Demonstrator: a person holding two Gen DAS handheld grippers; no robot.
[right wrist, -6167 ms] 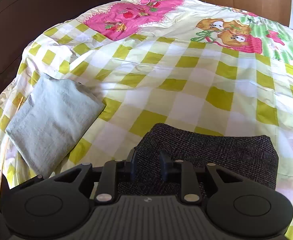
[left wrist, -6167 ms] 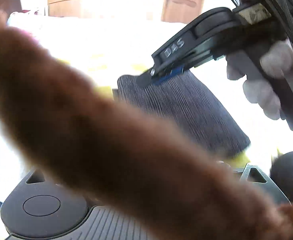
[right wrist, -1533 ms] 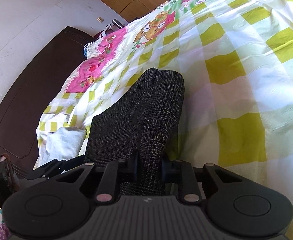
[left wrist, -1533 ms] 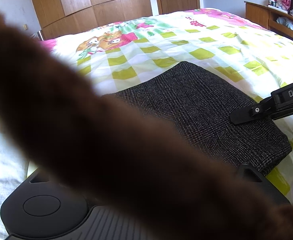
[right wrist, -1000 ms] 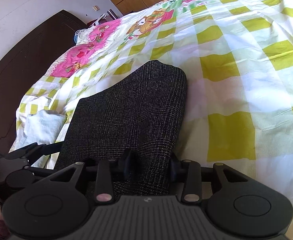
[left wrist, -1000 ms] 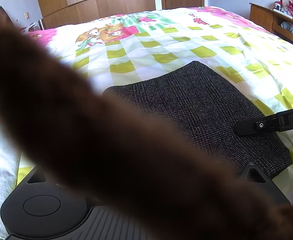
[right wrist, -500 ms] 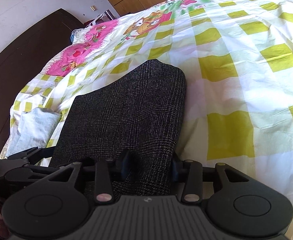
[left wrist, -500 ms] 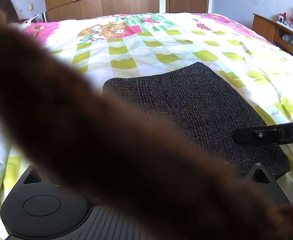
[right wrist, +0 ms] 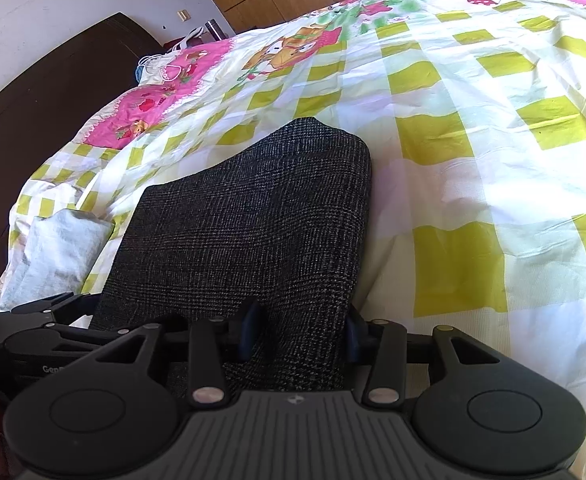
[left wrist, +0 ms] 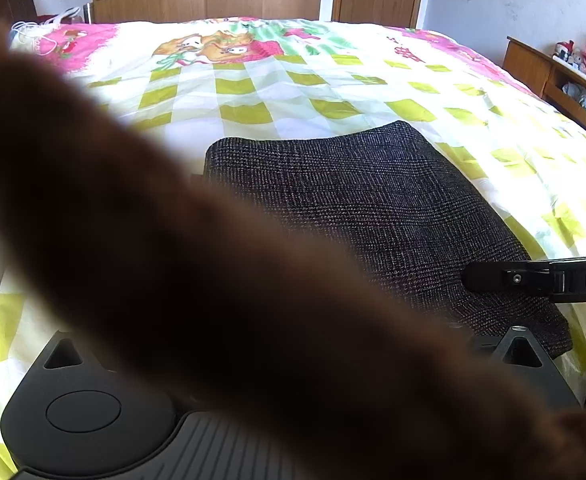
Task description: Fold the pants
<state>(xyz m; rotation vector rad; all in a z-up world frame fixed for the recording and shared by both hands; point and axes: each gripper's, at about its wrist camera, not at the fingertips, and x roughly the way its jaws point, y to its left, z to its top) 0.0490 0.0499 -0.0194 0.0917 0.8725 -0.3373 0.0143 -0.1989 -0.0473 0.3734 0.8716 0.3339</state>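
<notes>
So the pants (right wrist: 253, 216) are lying on the bed (right wrist: 473, 152) as a neat dark folded rectangle, and both grippers are letting go now. The right gripper (right wrist: 299, 334) is easing its jaws apart, with the near edge between them. The left gripper (right wrist: 53, 312) has spread fully wide beside the pants, holding nothing. A second ago both were tighter, so the fold looks basically done.

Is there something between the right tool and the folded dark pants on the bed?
No, nothing visible. The pants lie folded on the bedspread, their near edge already between the fingers of the right tool, whose jaws are opening.
</notes>
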